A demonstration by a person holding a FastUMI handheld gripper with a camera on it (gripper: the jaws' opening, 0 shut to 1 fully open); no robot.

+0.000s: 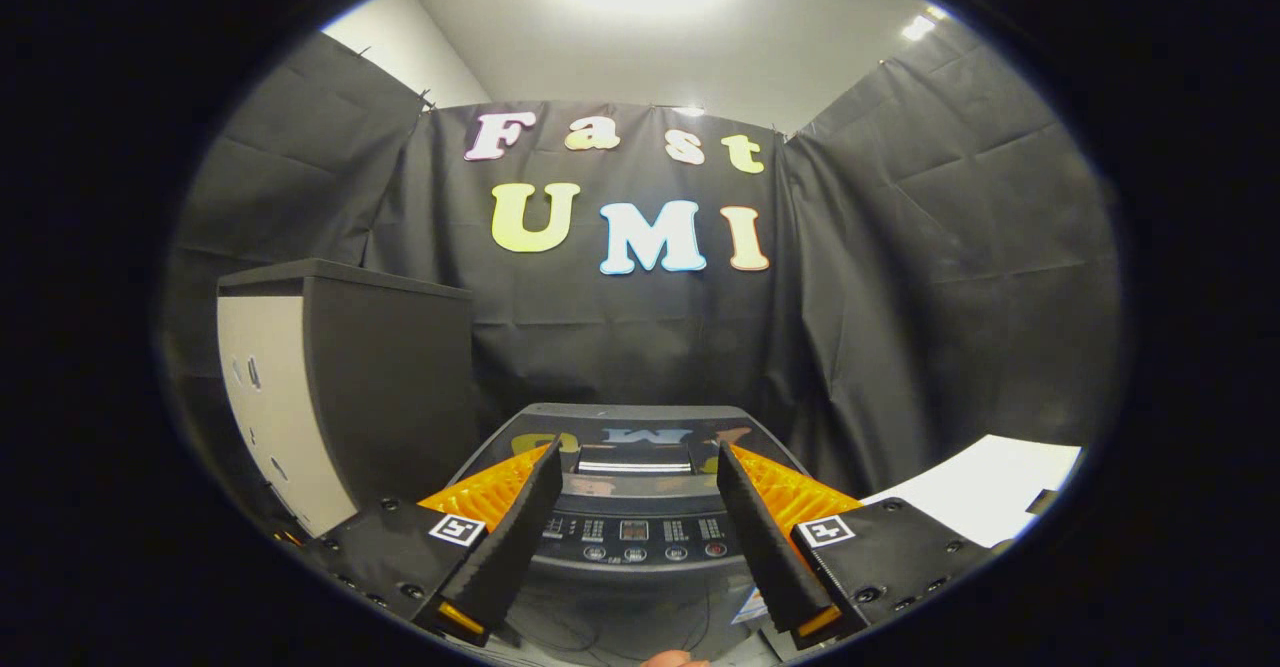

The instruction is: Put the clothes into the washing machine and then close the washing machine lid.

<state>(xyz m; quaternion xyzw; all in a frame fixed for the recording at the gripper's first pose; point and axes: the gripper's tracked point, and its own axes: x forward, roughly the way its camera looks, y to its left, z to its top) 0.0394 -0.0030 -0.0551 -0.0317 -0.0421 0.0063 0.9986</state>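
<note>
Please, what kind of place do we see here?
Probably a recording booth arranged as a laundry corner: black cloth walls, a top-loading washing machine with its lid down, a cabinet beside it. The open tongs hold nothing.

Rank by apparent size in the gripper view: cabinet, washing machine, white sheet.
1. Cabinet, the largest.
2. Washing machine, lid down, partly hidden behind the open tool fingers, so its true extent is unsure.
3. White sheet, smallest, cut off at the view's edge.
</note>
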